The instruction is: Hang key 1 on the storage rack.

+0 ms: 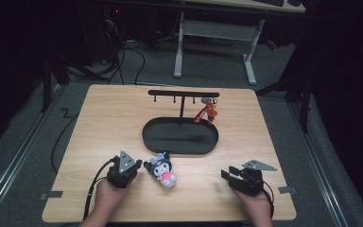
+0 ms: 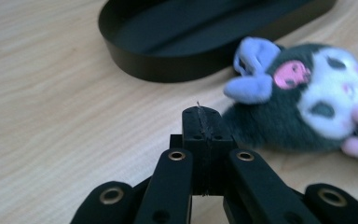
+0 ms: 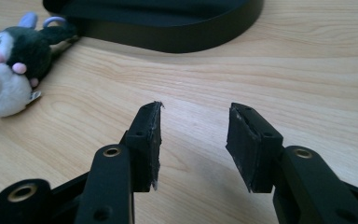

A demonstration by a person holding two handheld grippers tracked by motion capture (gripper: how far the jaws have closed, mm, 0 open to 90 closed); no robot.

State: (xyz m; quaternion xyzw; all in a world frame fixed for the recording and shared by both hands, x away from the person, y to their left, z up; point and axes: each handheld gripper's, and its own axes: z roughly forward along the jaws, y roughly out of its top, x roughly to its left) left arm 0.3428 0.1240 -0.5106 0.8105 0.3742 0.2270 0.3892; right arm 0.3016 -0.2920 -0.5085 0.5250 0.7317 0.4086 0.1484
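Plush toy (image 1: 163, 170) is lying on the wooden table (image 1: 99, 123), just before the black oval tray (image 1: 179, 137). Left gripper (image 1: 134, 166) is sitting beside it, jaws pressed together, empty. Right gripper (image 1: 227, 174) is resting apart, jaws parted, holding nothing.

You are working in a lab or test room, dimly lit. Evidence: a bare wooden table (image 1: 123, 113) on a grey carpeted floor (image 1: 23, 142), loose black cables (image 1: 123, 56) running behind it, a white-legged desk (image 1: 217, 33) with a keyboard (image 1: 269, 2) beyond, and dark equipment lining the walls.
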